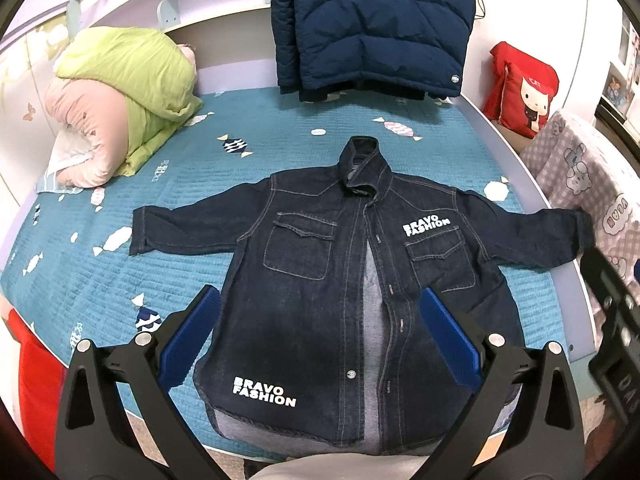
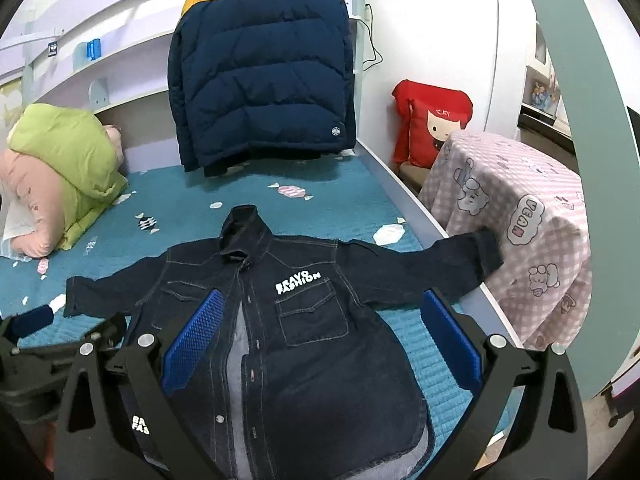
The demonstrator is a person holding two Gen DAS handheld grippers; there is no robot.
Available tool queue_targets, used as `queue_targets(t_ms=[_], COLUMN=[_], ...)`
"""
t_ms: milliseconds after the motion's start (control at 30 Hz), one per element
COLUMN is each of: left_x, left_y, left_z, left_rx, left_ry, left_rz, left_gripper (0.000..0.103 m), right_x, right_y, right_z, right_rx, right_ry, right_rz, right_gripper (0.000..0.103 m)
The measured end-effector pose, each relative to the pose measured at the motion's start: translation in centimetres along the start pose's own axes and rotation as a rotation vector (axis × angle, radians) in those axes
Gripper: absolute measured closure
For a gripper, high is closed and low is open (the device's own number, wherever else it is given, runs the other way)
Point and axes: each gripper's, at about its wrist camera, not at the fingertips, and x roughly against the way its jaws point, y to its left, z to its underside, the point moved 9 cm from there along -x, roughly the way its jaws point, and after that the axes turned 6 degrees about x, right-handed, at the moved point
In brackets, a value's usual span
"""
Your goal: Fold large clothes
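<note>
Both jaws gape wide and empty on the left hand-held gripper [image 1: 320,336] and right hand-held gripper [image 2: 320,336] above the denim jacket [image 1: 340,280], spread front-up on the bed [image 1: 100,280]; each should probably pinch a sleeve cuff and fold inward, keeping edges square.

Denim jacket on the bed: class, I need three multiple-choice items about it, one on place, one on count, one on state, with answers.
1. Where does the denim jacket lie?
A on the bed cover
B on a chair
C on the floor

2. How many white logos show on it in the left wrist view?
A one
B two
C four

3. How is its front?
A zipped shut
B partly open
C folded in half

Answers: 1 A, teal cover surrounds it; 2 B, chest and hem; 3 B, grey lining shows between the edges.
</note>
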Motion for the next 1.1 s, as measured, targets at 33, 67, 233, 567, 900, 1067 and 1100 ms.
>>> queue_targets(t_ms=[33, 67, 233, 567, 900, 1067, 1100], left_x=[0.0, 0.1, 0.4, 0.4, 0.4, 0.4, 0.4], left_y=[0.0, 0.1, -0.1, -0.7, -0.8, -0.8, -0.8], left_z=[0.0, -0.1, -0.5, -0.7, -0.9, -0.8, -0.8], left_rx=[0.001, 0.003, 0.007, -0.014, -0.018, -0.019, -0.019], left_ry=[-0.002, -0.003, -0.017, -0.018, -0.020, -0.020, -0.020], left_rz=[0.001, 0.001, 0.004, 0.013, 0.016, 0.016, 0.017], left_gripper=[0.004, 0.004, 0.004, 0.004, 0.004, 0.004, 0.004], right_x=[0.0, 0.0, -0.3, -1.0, -1.3, -1.3, -1.4], right_y=[0.0, 0.0, -0.1, 0.1, 0.5, 0.5, 0.5], right_z=[-0.2, -0.5, -1.1, -0.9, -0.6, -0.6, -0.6], right_rx=[0.004, 0.008, 0.020, 0.028, 0.035, 0.036, 0.036], right_ry=[-0.004, -0.008, -0.019, -0.002, 0.015, 0.016, 0.017], right_rz=[0.001, -0.001, 0.010, -0.007, -0.023, -0.021, -0.021], right_gripper=[0.007, 0.007, 0.007, 0.007, 0.007, 0.007, 0.007])
